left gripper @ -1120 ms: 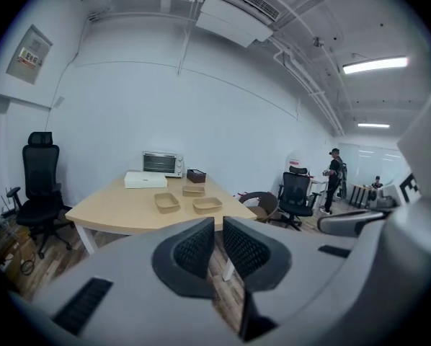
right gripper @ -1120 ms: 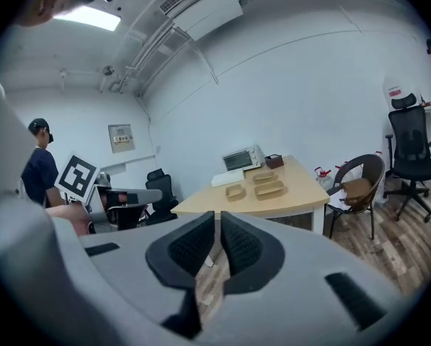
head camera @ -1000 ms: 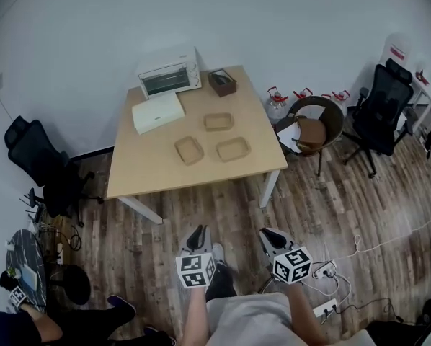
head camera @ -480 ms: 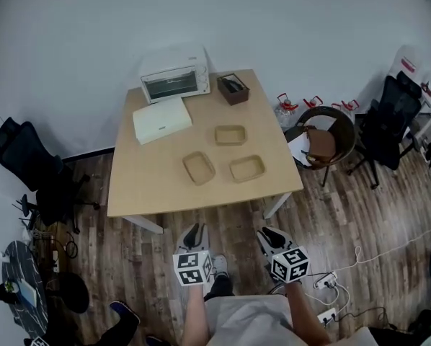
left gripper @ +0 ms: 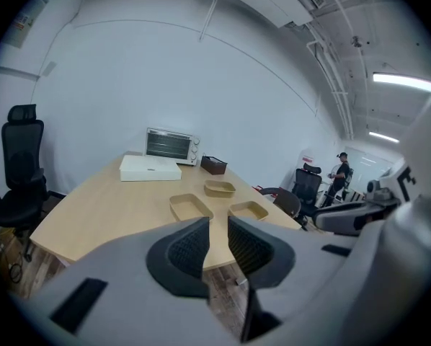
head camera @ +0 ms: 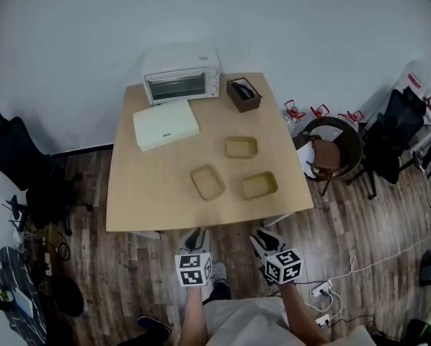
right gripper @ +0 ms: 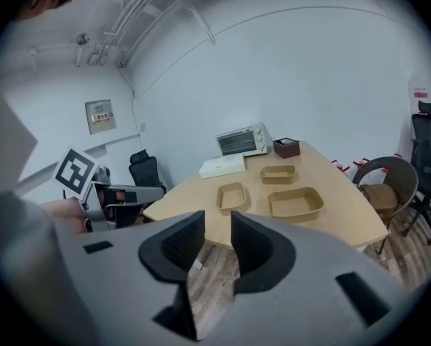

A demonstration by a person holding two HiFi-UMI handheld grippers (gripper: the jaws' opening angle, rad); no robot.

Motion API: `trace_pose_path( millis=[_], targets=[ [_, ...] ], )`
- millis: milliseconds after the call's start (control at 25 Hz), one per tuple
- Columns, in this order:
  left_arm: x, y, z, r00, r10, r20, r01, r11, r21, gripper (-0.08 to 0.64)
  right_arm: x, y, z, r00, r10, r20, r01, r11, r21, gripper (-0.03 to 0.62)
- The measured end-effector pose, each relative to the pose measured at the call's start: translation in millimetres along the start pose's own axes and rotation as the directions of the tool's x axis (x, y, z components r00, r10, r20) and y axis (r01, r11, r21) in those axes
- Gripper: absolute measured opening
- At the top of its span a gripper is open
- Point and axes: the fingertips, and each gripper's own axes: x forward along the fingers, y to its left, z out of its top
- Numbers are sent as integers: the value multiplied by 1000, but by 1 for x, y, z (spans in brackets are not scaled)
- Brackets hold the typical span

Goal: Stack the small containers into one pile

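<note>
Below the near edge of the surface [head camera: 143, 193], lower centre of the head view: left tongs [head camera: 195, 236] and right tongs [head camera: 262, 238] are held side by side over the wooden floor [head camera: 345, 229], well apart from every container
Left tongs: jaws are seen parted by a narrow gap, with nothing between them
Right tongs: jaws are opening, and nothing is held between them
Task's things: three small tan containers are spread at centre frame, none stacked yet: lower-left container [head camera: 207, 182], lower-right container [head camera: 259, 186], upper container [head camera: 241, 147]
Risk, sliding: a light container is likely to be pushed across the surface if one jaw meets the rim before the other
Risk, crooked pile: a container lowered tilted or turned could be left jammed on a rim instead of nested
Risk, clash: both tongs could be knocked together if the same container is approached from two sides
Risk, underfoot: the white cable [head camera: 331, 283] at lower right could be caught while stepping in
Contents, small containers: all three appear empty
Contents, dark brown box [head camera: 243, 94]: something dark is held inside; what it is cannot be told
Others, upper left of the surface: toaster oven [head camera: 181, 83] and white flat box [head camera: 166, 123], both closed
</note>
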Motion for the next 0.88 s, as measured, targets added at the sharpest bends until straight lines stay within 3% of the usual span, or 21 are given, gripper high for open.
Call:
trace_pose_path(
  millis=[200,440,720,880],
  targets=[
    [25,35,1,1000,0,-23,0,1000,6,74,54,3,3,999,3,-38,-3,1000,18,115],
    [48,35,-20,990,-67,-123,76,995,70,74,92,3,2,999,-8,-54,13,995,95,117],
    [77,40,8,986,-95,-137,109,988,105,74,107,5,8,999,4,-32,4,974,225,110],
    [91,21,26,985,-103,-137,126,977,174,74,110,13,20,998,49,-28,-42,980,195,110]
  ],
)
